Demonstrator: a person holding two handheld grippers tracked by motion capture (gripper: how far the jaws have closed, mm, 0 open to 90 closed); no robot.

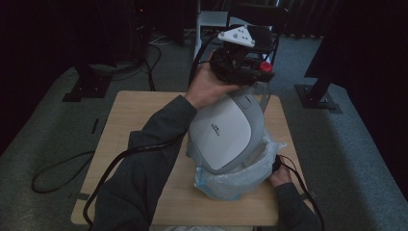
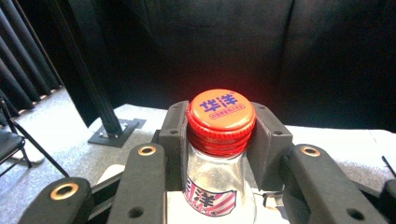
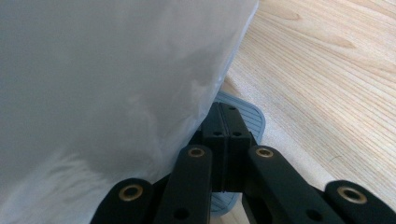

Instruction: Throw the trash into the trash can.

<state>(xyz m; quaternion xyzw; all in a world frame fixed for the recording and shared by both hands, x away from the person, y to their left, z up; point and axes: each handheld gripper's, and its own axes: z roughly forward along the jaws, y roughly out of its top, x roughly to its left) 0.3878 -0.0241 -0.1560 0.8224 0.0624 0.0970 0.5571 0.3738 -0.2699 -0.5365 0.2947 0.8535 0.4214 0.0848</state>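
- Left gripper view: the left gripper (image 2: 221,140) has its two black jaws clamped on the neck of a clear glass bottle (image 2: 215,179), one pad on each side just under the cap.
- Cap (image 2: 221,116): red-orange screw top with ridged sides, blue characters printed on its flat face; it stands above the jaw tips, between them.
- Below the jaws the bottle carries a label (image 2: 210,198) with pink-and-white stripes and blue characters — only its top edge is in view.
- High view: the left hand (image 1: 208,86) holds that gripper raised over the open grey-white lid (image 1: 226,130) of a small bin lined with a pale plastic bag (image 1: 231,180).
- Right gripper view: the right gripper (image 3: 225,126) has its jaws pressed flat together with nothing between them, tips resting on a blue-grey pedal (image 3: 250,119) at the bin's foot, the bag just beside them, on the wooden table (image 3: 327,70).
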